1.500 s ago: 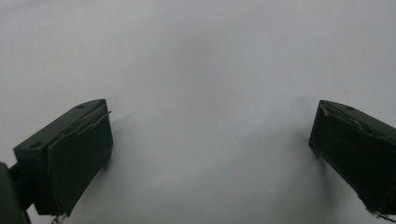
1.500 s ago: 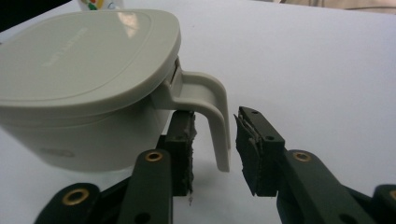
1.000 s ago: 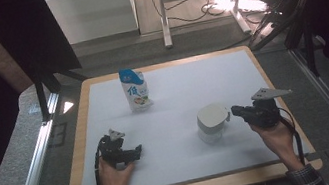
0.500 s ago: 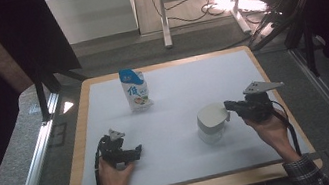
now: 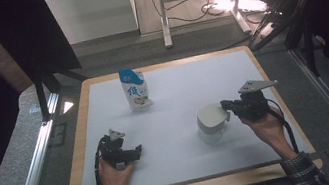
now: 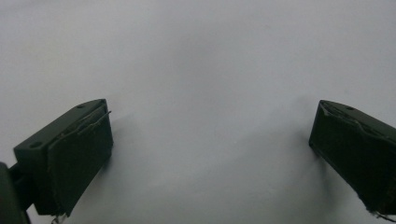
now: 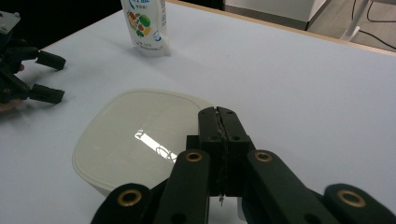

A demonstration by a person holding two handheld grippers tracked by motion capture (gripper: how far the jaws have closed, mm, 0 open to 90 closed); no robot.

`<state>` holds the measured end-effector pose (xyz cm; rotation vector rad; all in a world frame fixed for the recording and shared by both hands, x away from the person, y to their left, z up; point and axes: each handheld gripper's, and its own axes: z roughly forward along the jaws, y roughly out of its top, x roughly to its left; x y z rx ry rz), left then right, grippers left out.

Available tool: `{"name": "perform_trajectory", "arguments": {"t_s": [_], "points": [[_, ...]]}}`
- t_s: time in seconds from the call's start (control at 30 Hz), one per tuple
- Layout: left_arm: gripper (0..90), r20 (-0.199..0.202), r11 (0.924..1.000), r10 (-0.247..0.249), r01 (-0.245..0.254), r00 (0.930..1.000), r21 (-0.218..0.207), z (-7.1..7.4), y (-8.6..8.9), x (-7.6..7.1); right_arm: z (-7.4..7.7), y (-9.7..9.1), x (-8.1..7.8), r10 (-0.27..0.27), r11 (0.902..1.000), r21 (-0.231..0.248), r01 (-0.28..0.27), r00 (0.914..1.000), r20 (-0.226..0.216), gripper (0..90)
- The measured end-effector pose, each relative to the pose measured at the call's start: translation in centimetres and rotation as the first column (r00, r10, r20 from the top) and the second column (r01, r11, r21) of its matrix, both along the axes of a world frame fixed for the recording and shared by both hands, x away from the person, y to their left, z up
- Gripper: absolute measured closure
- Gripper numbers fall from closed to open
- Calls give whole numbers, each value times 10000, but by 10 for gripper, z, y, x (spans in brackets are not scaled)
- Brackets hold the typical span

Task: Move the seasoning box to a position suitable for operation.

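A clear container with a white lid (image 5: pixel 209 119) (image 7: pixel 135 140) stands on the white mat at centre right. My right gripper (image 5: pixel 224 104) (image 7: pixel 217 112) is shut, its jaws pressed flat together, with the tips over the lid's near rim. Nothing shows between the pads. A white and blue standing pouch (image 5: pixel 135 92) (image 7: pixel 144 23) printed with fruit stands upright at the back left. My left gripper (image 5: pixel 134 153) (image 6: pixel 211 106) (image 7: pixel 61 78) rests low on the mat at the front left. It is open wide, with bare mat between its jaws.
The white mat (image 5: pixel 177 90) covers a wood-edged board (image 5: pixel 79 137). Metal rails (image 5: pixel 37 159) run along both sides of the table. A metal stand (image 5: pixel 165 16) and cables lie on the floor beyond the far edge.
My right gripper has moved left and slightly up, bringing its shut jaws to the lid's edge. The left gripper, the pouch and the container have stayed put.
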<state>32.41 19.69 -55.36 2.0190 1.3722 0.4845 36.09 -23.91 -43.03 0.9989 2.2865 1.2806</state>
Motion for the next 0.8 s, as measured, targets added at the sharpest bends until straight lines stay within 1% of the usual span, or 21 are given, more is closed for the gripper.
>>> {"name": "perform_trajectory", "arguments": {"t_s": [0.8], "points": [[0,6,10000,-1,1,10000,3,0,0,0,-2,-2,1,-73,10000,-39,73,10000,63,897]]}}
